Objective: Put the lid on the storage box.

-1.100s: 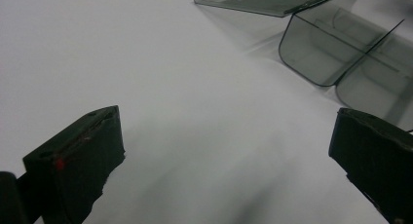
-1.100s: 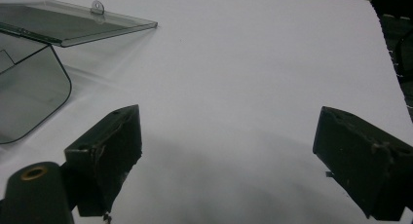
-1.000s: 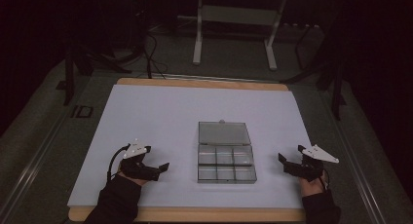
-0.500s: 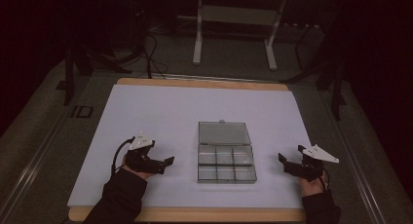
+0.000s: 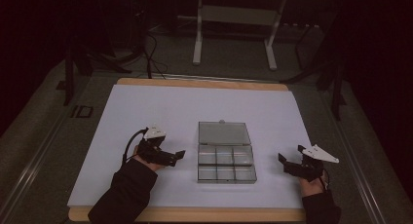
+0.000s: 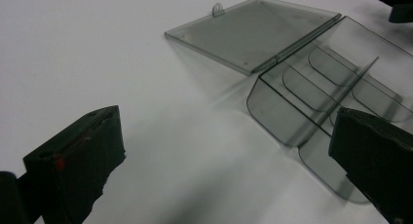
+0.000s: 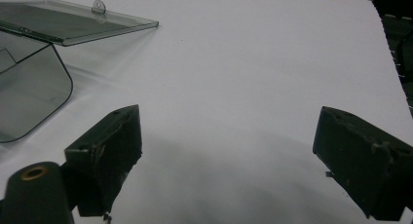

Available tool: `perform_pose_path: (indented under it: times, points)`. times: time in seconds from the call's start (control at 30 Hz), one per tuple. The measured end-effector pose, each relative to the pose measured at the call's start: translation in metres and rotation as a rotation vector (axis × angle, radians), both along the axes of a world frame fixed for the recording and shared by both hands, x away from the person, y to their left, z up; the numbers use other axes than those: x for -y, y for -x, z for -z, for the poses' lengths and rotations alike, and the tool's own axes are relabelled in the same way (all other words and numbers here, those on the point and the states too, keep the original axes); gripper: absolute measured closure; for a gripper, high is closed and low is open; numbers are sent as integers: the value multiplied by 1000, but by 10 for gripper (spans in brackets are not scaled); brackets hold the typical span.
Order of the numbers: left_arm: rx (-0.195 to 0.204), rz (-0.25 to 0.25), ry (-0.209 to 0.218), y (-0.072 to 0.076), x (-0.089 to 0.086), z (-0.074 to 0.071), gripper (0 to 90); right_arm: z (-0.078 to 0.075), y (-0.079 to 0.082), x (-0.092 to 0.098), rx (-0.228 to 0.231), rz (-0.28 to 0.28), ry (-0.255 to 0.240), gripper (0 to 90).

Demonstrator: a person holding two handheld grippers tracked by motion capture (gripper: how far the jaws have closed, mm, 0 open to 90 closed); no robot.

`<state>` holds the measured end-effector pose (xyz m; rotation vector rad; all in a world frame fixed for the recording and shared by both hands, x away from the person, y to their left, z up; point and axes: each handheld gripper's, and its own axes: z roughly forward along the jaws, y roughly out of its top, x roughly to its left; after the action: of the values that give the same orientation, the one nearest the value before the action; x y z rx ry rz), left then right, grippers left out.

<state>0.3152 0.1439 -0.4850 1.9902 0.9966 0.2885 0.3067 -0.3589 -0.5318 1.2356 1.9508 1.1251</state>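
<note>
A clear grey plastic compartment box [image 5: 226, 164] lies open in the middle of the white table top [image 5: 185, 112], its lid [image 5: 223, 133] folded flat away from me. Its several compartments look empty. My left gripper [image 5: 176, 157] hovers just left of the box, open, with nothing between its jaws. In the left gripper view the box [image 6: 321, 83] and its lid [image 6: 253, 31] lie ahead between the wide-apart jaws. My right gripper [image 5: 287, 161] rests to the right of the box, open and empty. The right gripper view has the box corner [image 7: 29, 95] and lid [image 7: 73, 22] at far left.
The white sheet covers a wooden board [image 5: 195, 215] whose edge shows at front and back. Beyond the table stand a white metal frame [image 5: 234, 29] and dark cables [image 5: 151, 53] on the floor. Bare white surface lies around the box on all sides.
My left gripper has moved right, toward the box's left side. The right gripper has stayed almost in place. The box has not moved.
</note>
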Motion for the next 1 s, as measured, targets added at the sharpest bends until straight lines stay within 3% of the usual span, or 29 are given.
perform_pose_path:
  times: [0.57,0.9,1.0]
  points:
    - [-61,41,0,-40,40,-1,11,0,0,0,6,-6,-2,103]
    - [-78,27,4,-60,58,-2,21,0,1,0,5,-10,3,103]
    - [-112,21,12,-70,65,1,21,0,1,-1,5,-11,4,103]
